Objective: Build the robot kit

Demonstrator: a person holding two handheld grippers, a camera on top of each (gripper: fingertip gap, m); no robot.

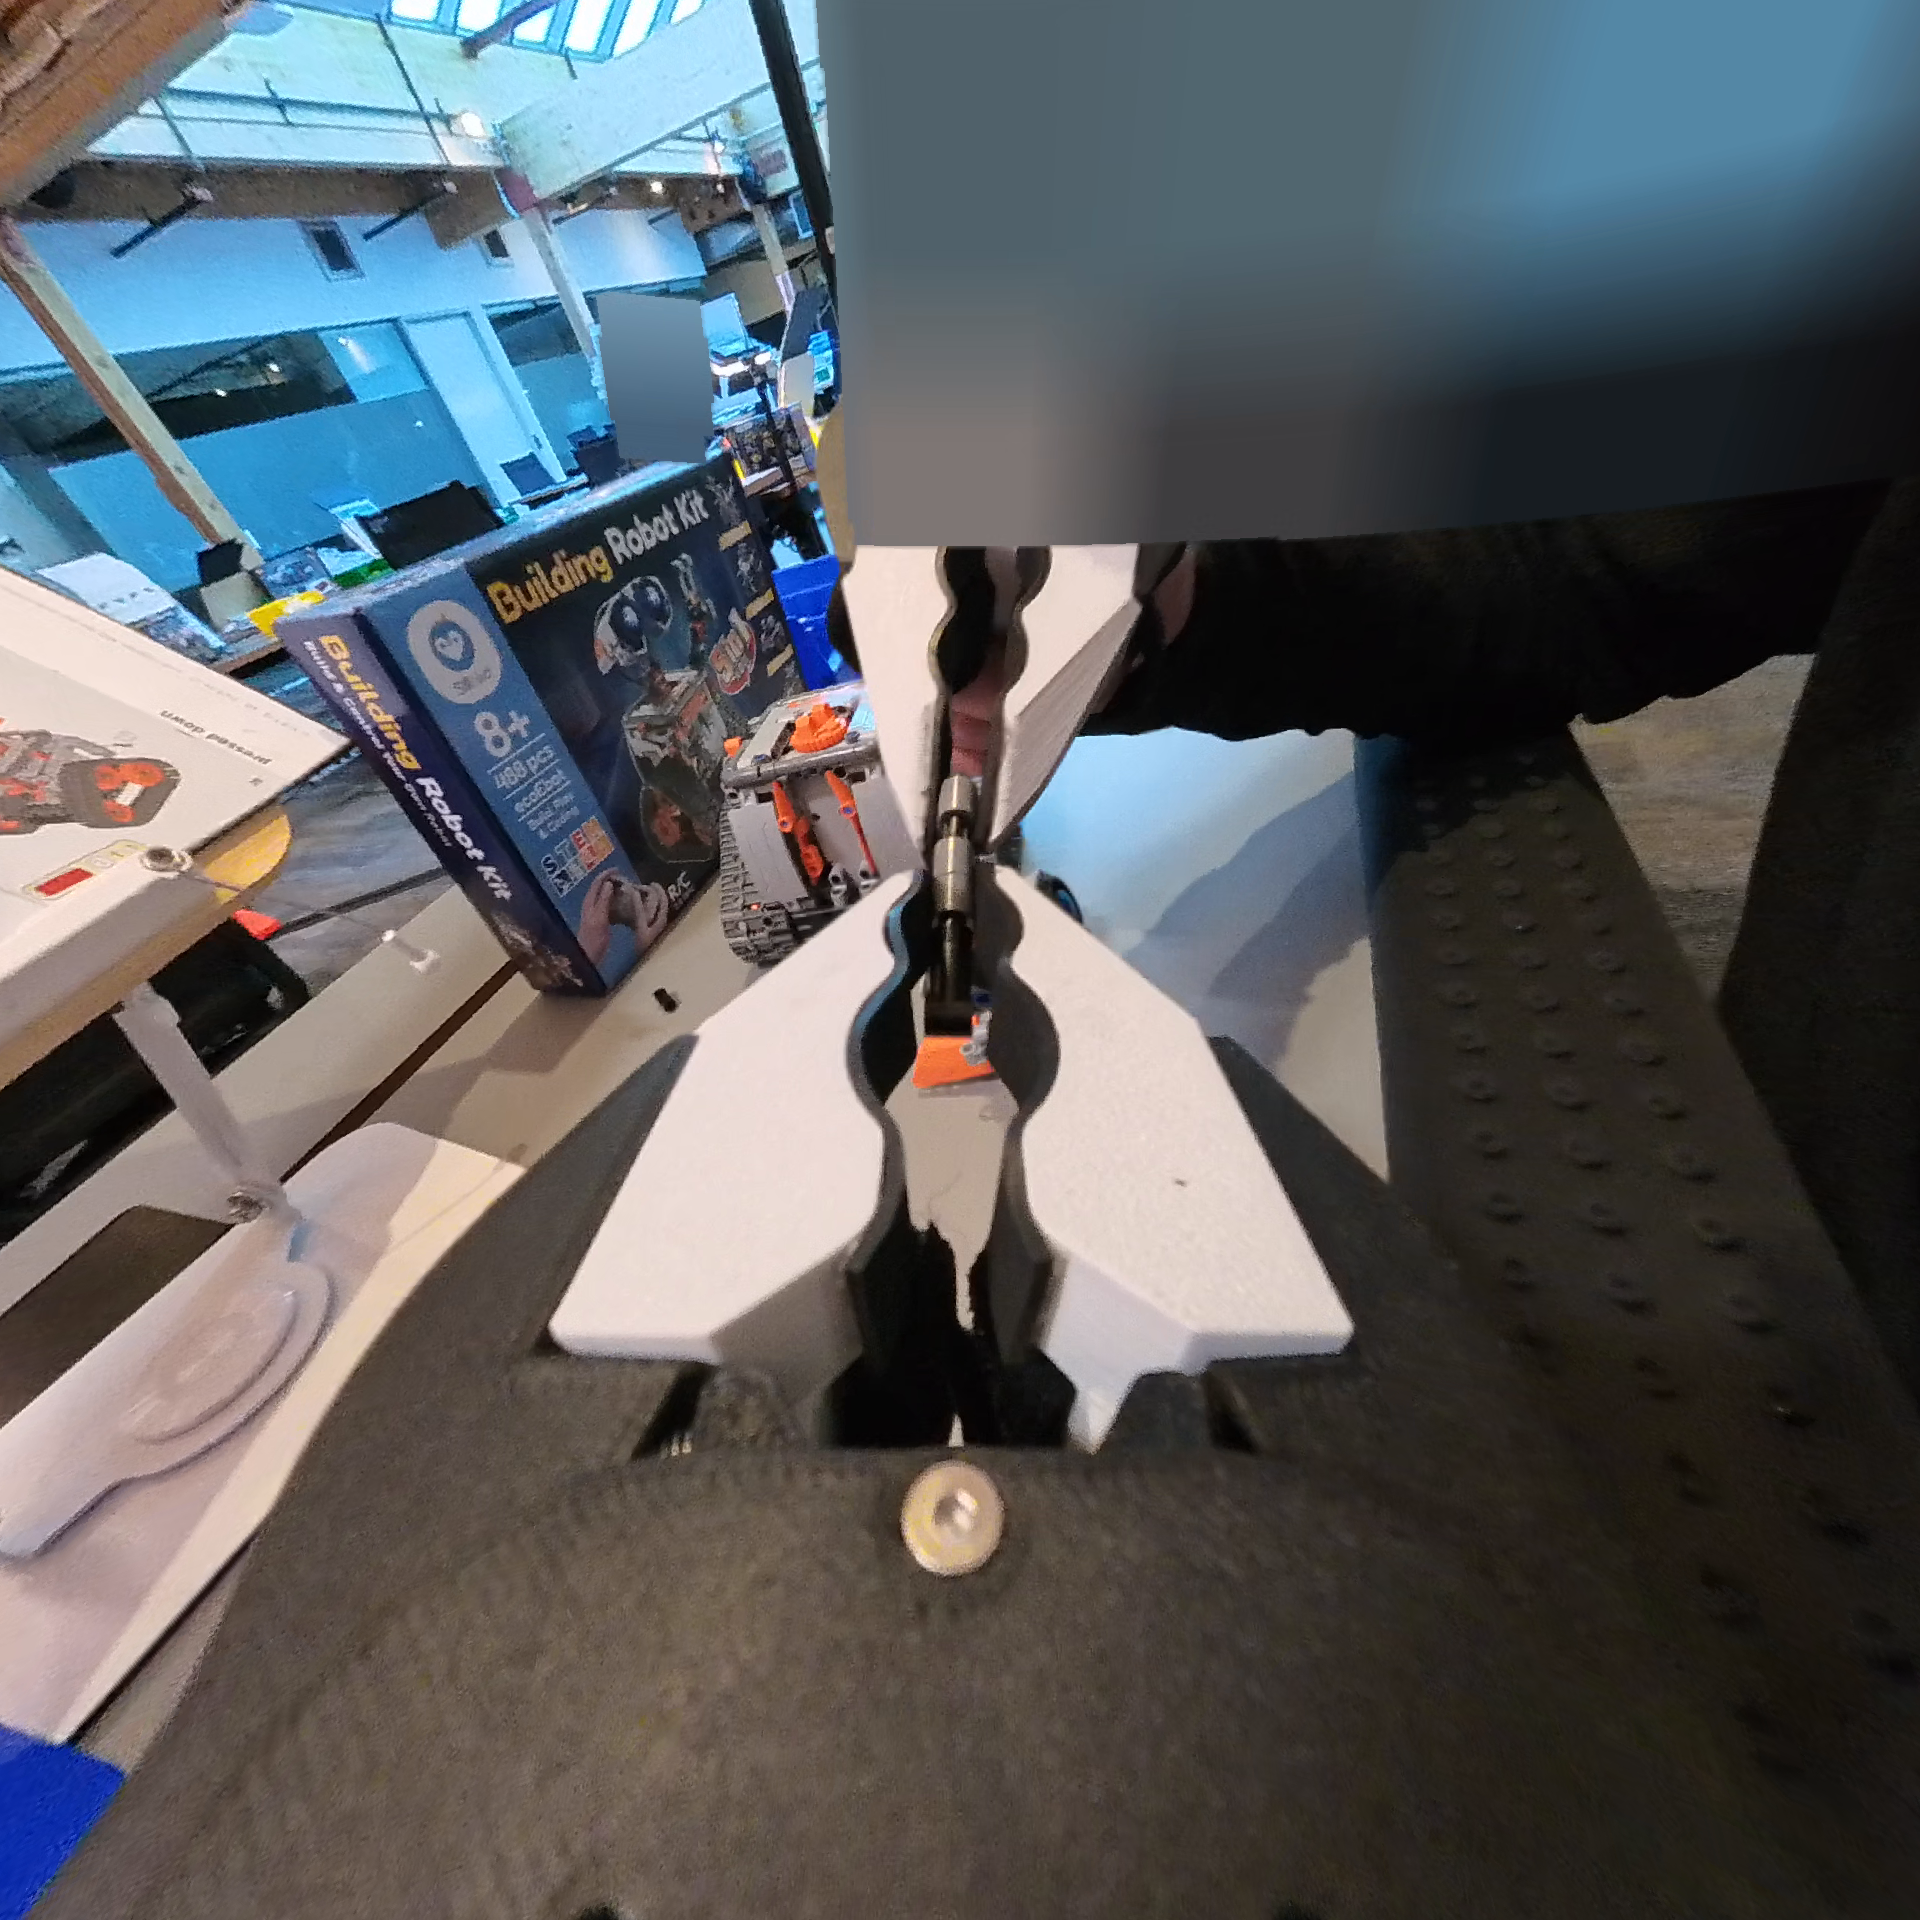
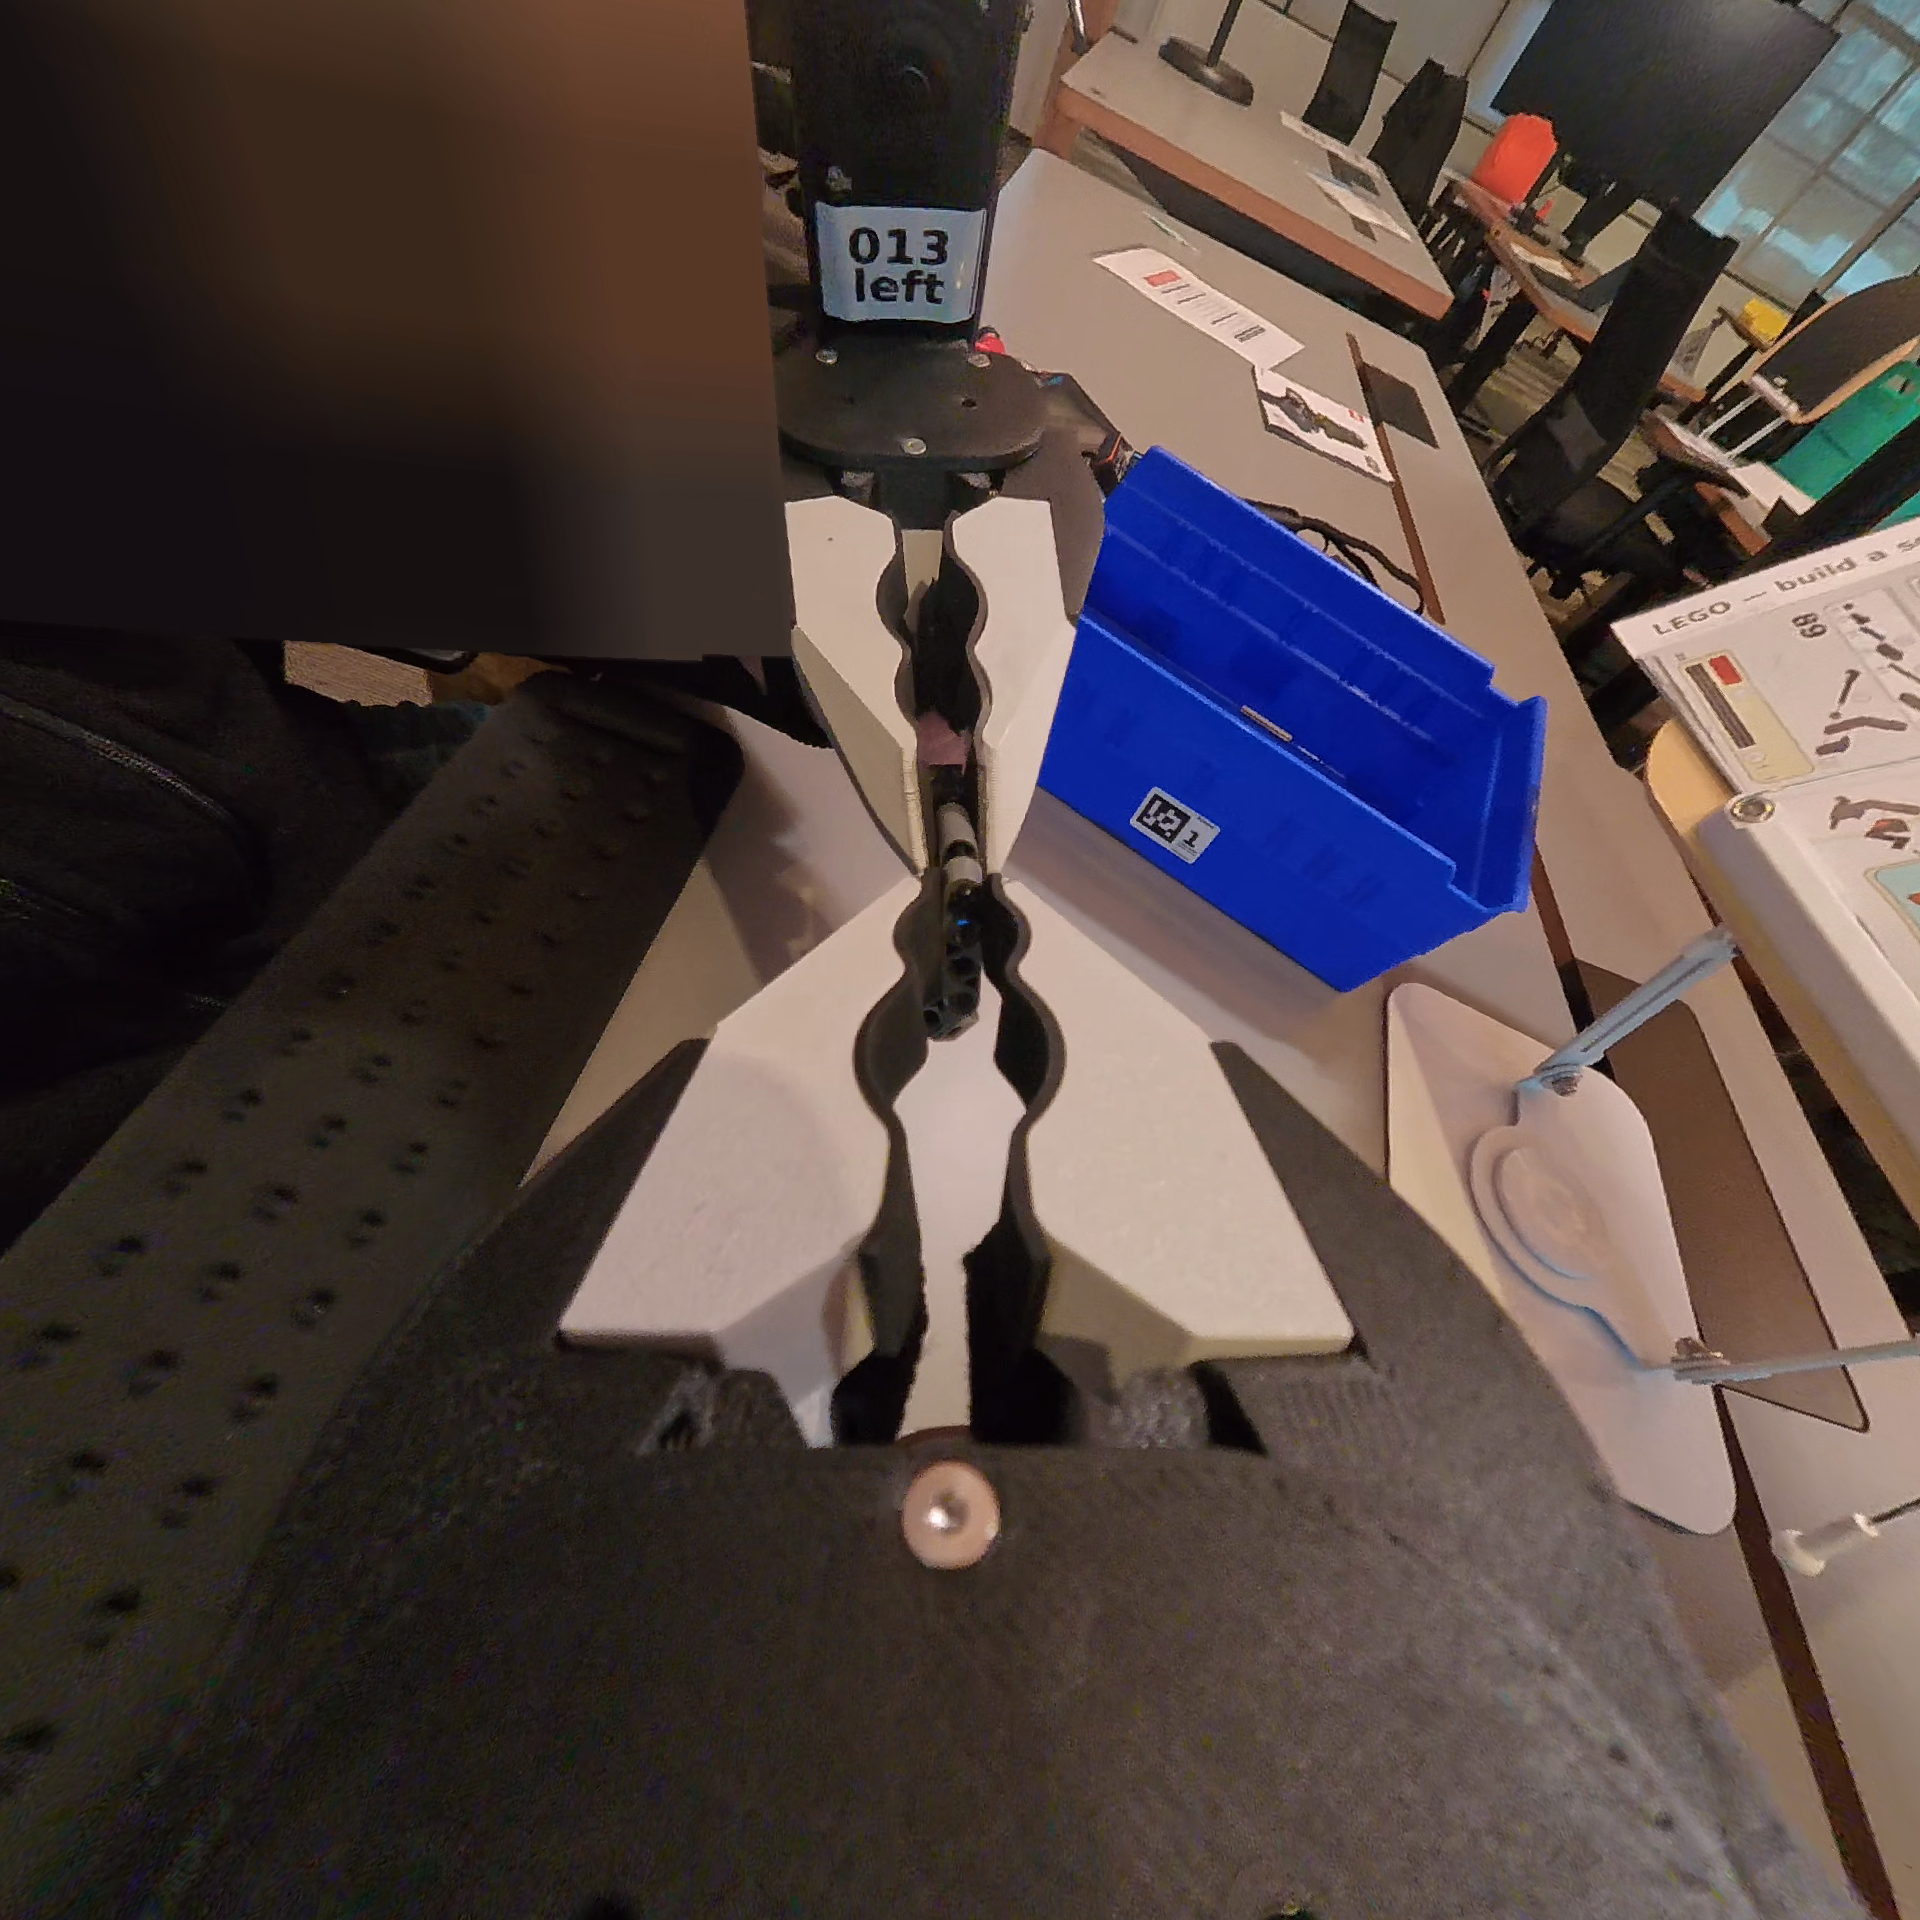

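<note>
My two grippers meet tip to tip above the table, with a small brick assembly between them. In the left wrist view my left gripper [image 1: 954,883] is shut on a black piece with an orange end [image 1: 948,1060]. A black axle with two grey bushes [image 1: 954,831] runs from it into my right gripper [image 1: 964,800], which faces it. In the right wrist view my right gripper [image 2: 961,883] is shut on a black beam with holes [image 2: 951,977]. The grey bushes [image 2: 956,842] bridge the gap to the left gripper [image 2: 951,831].
A blue robot kit box [image 1: 582,727] and a grey and orange tracked model [image 1: 800,821] stand on the table behind. A blue bin [image 2: 1299,748] sits just right of the grippers. An instruction sheet on a stand [image 2: 1818,748] and its white base [image 2: 1558,1247] lie at the right.
</note>
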